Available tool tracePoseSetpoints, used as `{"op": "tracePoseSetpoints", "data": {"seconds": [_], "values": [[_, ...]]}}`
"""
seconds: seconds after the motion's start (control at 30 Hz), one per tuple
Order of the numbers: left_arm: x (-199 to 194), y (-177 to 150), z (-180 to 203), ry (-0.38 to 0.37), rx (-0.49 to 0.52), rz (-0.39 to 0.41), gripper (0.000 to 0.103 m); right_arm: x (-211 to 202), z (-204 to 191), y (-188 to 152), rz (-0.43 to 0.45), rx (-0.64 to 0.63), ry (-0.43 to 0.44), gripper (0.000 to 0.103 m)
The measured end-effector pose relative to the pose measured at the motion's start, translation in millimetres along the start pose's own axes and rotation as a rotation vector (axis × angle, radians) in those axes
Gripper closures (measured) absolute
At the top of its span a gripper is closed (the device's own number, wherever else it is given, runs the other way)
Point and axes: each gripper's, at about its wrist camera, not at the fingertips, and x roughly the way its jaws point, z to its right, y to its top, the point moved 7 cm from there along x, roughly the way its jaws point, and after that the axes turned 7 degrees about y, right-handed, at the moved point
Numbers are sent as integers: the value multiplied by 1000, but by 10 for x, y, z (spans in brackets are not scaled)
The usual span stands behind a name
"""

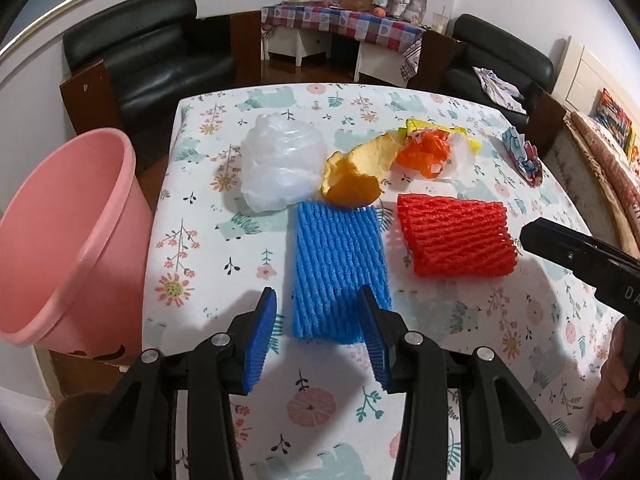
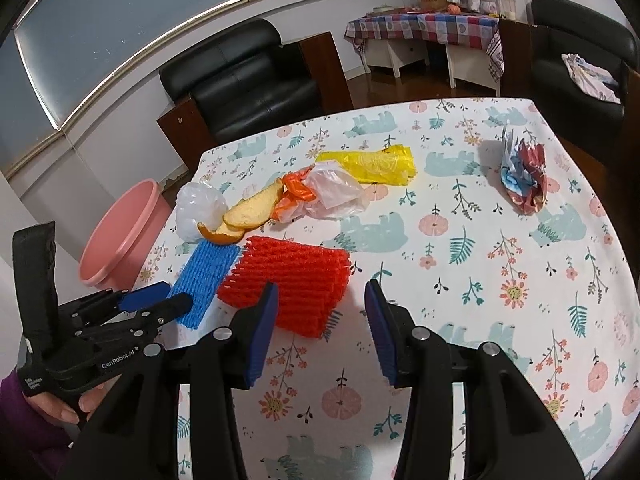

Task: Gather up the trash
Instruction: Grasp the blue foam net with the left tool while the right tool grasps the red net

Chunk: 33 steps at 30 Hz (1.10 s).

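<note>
One pink bucket (image 1: 60, 240) stands beside the table (image 1: 200, 240), interior unseen.

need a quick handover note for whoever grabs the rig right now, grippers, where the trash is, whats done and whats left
Left gripper: open, empty, jaws either side of the near end of the blue foam net.
Right gripper: open, empty, just short of the red foam net.
On the table: white bag, orange peel, orange bag, clear bag, yellow bag, crumpled wrapper.
Pink bin stands off the table's left edge.
Done: no trash visible in the bin.
Left: all pieces.
</note>
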Motion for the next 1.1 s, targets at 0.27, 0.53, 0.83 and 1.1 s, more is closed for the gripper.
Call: {"op": "tracePoseSetpoints", "data": {"seconds": [0.27, 0.53, 0.83, 1.1], "values": [[-85, -12, 63, -36, 26, 24, 96, 43, 16, 14, -9, 24, 12, 57], [-279, -9, 87, -91, 47, 60, 96, 210, 54, 145, -30, 14, 1, 57], [-513, 26, 22, -90, 43, 127, 96, 354, 15, 133, -58, -8, -3, 58], [-638, 70, -12, -85, 34, 164, 96, 239, -55, 79, -35, -34, -4, 94]]}}
